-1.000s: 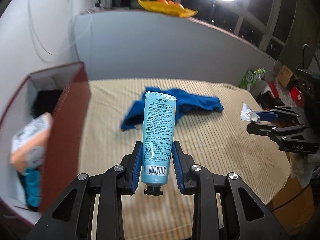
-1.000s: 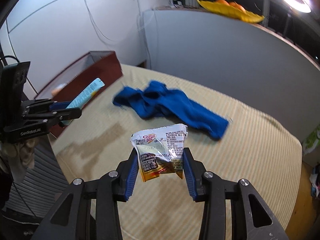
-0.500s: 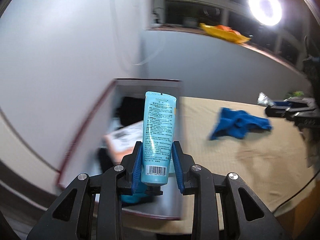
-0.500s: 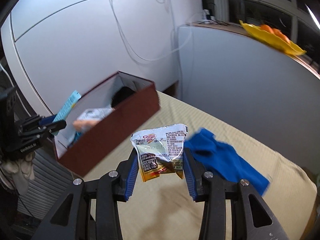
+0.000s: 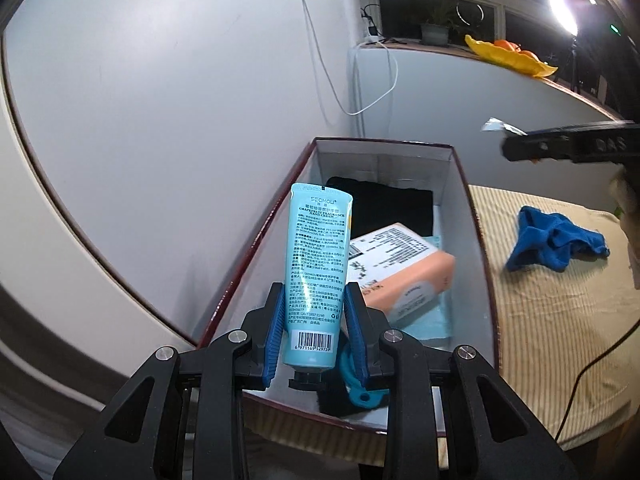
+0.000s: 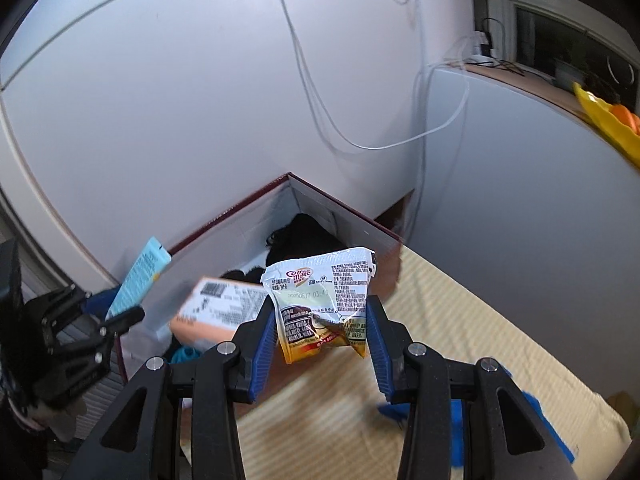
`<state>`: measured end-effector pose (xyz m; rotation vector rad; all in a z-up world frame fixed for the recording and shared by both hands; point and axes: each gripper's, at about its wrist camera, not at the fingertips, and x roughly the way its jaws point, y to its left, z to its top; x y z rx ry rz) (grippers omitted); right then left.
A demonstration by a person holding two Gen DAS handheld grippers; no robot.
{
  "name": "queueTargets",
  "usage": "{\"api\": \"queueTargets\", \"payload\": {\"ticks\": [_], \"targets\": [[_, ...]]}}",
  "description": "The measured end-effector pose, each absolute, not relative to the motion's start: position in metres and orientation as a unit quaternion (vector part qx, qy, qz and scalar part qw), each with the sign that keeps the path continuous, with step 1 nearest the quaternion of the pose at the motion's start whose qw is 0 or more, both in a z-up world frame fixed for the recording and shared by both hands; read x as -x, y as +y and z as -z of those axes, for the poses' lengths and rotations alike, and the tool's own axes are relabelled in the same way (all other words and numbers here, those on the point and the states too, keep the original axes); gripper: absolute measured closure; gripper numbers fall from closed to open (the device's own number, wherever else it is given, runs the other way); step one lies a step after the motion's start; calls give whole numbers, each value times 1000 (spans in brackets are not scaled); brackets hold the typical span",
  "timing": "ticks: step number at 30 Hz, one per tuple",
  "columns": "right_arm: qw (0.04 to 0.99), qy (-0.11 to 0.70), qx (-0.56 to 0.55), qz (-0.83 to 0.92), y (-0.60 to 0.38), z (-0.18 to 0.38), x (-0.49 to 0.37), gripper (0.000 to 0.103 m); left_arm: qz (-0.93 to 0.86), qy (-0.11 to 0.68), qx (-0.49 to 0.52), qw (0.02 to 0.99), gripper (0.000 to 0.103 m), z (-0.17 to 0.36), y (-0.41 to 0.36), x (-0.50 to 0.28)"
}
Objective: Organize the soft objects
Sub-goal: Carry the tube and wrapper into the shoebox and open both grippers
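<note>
Ahead of both claws and below them spreads the striped beige tablecloth (image 5: 560, 320), running off to the right of the left claw and under the right one. On it stands the dark red box (image 5: 478, 240), white inside and open on top, directly beneath and in front of the left gripper (image 5: 314, 322); seen from the right gripper (image 6: 322, 336), the box (image 6: 352, 218) lies ahead and to the left.

Inside the box, beyond the left claw's tips, lies a black cloth (image 5: 384, 208) at the far end, and nearer, just right of the tips, an orange-and-white packet (image 5: 404, 276) resting on a pale blue sheet (image 5: 430, 320). A blue rumpled cloth (image 5: 556, 242) lies on the tablecloth outside the box, well to the right of the left claw.

The left gripper pinches a light blue hand cream tube (image 5: 316, 276) low on its body, cap toward the camera, crimped end pointing out over the box. The right gripper's blue pads press on the lower part of a crinkled coffee creamer sachet (image 6: 324, 300), held above the box's near wall and the tablecloth. From the right claw, the tube (image 6: 140, 276) shows at far left, over the box's left side.
</note>
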<state>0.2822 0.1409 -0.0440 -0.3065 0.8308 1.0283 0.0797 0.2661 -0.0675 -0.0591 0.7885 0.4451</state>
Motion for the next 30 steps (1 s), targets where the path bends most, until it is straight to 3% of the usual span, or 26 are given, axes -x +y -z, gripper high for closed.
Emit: {"api": "queueTargets", "payload": {"ticks": [10,13,15,16,30], "targets": [[762,398,141,-490,198,62,-288,63,-220,377,33,899,74,71,273,-86],[762,397,144,-491,206,65,-287,55,-219,373,37,901,68,69,274,-87],[765,398,140,-487,207,66,-288,37,-218,369,40,903,59,68,274,-86],[767,397,135,-486,206,66,-289,36,-217,367,41,904,57,67,273,-85],[776,391,131,-478,178,57,-289,36,-207,362,54,907,57,62,265,-79]]}}
